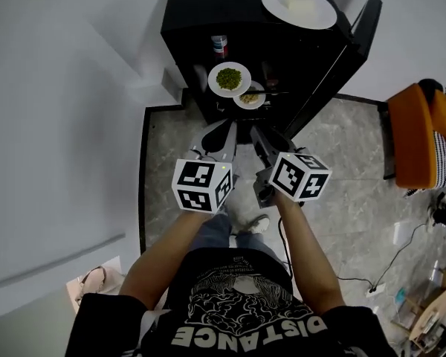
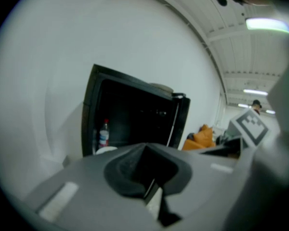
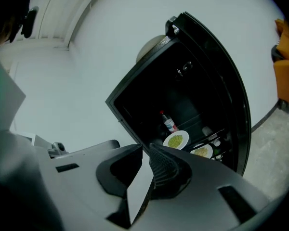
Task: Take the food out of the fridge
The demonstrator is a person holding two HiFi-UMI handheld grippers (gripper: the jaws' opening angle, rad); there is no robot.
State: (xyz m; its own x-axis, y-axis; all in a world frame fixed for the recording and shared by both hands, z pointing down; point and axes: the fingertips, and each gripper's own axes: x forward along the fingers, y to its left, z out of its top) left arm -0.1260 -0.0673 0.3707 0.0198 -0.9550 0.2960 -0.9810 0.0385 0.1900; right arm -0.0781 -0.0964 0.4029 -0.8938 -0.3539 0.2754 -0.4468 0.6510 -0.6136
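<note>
A small black fridge [image 1: 201,21] stands open, its door [image 1: 342,58] swung to the right. Inside sit a white plate of green food [image 1: 229,78], a smaller plate of yellowish food [image 1: 250,97] and a bottle [image 1: 220,47]. The right gripper view shows the same green plate [image 3: 176,140], yellow plate [image 3: 201,151] and bottle [image 3: 169,123]. A white plate with a pale piece of food [image 1: 299,6] rests on the fridge top. My left gripper [image 1: 224,136] [image 2: 147,148] is shut and empty, short of the fridge. My right gripper [image 1: 257,136] [image 3: 145,148] beside it shows a thin slit, nothing in it.
A white wall [image 1: 59,88] runs along the left of the fridge. An orange seat [image 1: 420,136] stands at the right, with cables and a power strip [image 1: 375,288] on the tiled floor. A pale bag [image 1: 89,285] lies at the lower left.
</note>
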